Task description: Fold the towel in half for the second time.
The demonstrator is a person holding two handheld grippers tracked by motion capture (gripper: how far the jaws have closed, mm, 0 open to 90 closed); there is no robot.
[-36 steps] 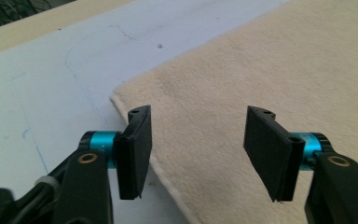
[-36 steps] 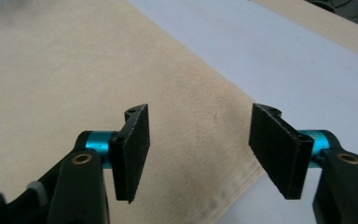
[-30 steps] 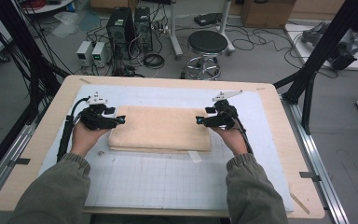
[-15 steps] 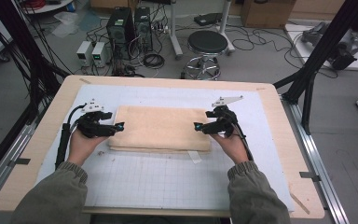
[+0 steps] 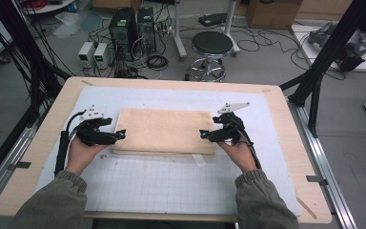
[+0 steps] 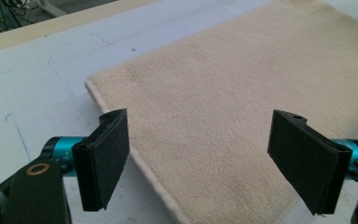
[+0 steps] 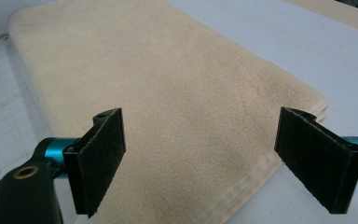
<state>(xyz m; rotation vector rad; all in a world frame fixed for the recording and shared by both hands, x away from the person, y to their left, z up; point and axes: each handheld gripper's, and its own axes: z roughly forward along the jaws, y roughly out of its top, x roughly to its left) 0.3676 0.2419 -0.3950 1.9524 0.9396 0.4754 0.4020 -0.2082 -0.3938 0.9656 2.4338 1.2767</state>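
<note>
The table (image 5: 43,157) has a pale wooden top, and most of it is covered by a white mat (image 5: 171,186) with a fine grid printed on its near part; on the far half of that mat lies a folded beige towel (image 5: 164,130), flat and squared up, its long sides running across the table and its stacked layers showing along the near edge and at the right end; a small white tag (image 5: 199,160) lies on the mat just in front of that near edge. The person's sleeves (image 5: 52,202) come in from the bottom, one hand at each short end of the towel. The left gripper (image 5: 119,136) sits at the towel's left end, low over the near corner; its jaws have just been opening and stand wide apart, and in the left gripper view the towel's corner lies between and below the pads (image 6: 103,156) without either pressing on it. The right gripper (image 5: 204,135) is at the right end, likewise just opened wide; in the right gripper view its pads (image 7: 98,156) straddle the towel's layered edge and grip nothing.
</note>
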